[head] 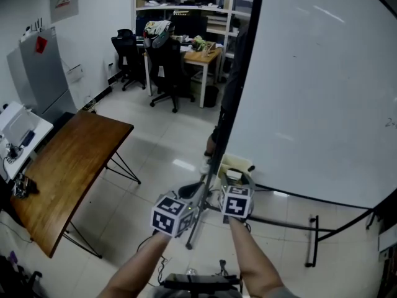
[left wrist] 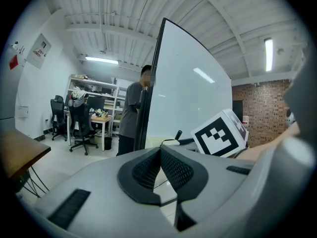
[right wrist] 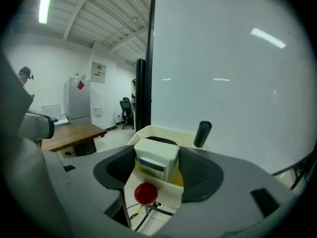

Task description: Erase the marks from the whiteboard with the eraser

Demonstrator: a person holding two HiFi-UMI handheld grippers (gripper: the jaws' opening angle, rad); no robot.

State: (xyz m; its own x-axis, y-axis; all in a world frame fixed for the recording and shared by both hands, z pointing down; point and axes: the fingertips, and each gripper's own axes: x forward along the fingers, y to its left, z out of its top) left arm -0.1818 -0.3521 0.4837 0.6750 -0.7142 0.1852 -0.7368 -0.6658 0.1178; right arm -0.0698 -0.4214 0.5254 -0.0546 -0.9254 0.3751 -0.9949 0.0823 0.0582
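A large whiteboard (head: 310, 92) on a wheeled stand fills the right side, with a faint small mark (head: 389, 123) near its right edge. At its lower left edge hangs a cream tray (right wrist: 148, 133). In the tray are a white eraser (right wrist: 156, 157), a black marker (right wrist: 202, 133) and a round red knob (right wrist: 146, 193). My right gripper (right wrist: 157, 165) has its jaws against both sides of the eraser, which still rests in the tray. My left gripper (left wrist: 160, 155) is shut with nothing in it, and hangs just left of the right one (head: 232, 179).
A person (left wrist: 131, 113) stands behind the whiteboard's left edge. A slanted wooden table (head: 68, 166) is on the left. Office chairs and a desk (head: 201, 58) stand at the back. The stand's black foot bars (head: 313, 241) run along the floor under the board.
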